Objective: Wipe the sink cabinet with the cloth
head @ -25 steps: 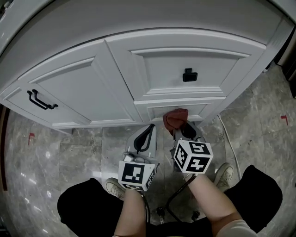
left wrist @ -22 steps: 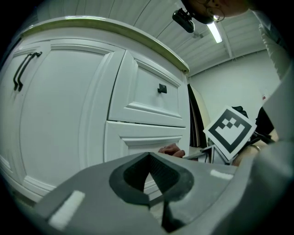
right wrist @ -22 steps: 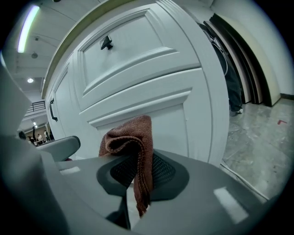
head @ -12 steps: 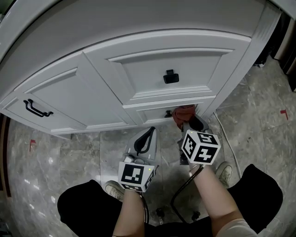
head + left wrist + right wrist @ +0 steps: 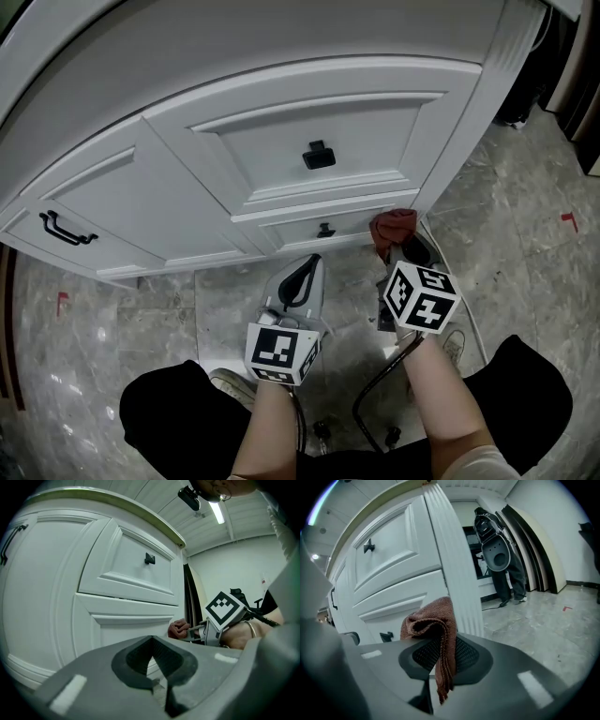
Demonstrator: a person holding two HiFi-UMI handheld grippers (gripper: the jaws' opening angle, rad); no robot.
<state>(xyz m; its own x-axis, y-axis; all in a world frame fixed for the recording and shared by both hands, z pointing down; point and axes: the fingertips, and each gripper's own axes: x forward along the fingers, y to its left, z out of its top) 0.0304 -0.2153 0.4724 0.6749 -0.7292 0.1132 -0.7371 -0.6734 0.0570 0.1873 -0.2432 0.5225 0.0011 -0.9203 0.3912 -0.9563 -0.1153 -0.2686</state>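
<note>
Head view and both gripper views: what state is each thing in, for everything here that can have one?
cloth: bunched, pinched in jaws, up by the cabinet's right corner post.
right gripper: shut on the cloth.
left gripper: shut, nothing between its jaws, off the cabinet.
upper drawer: closed.
lower drawer: closed.
cabinet door: closed.
</note>
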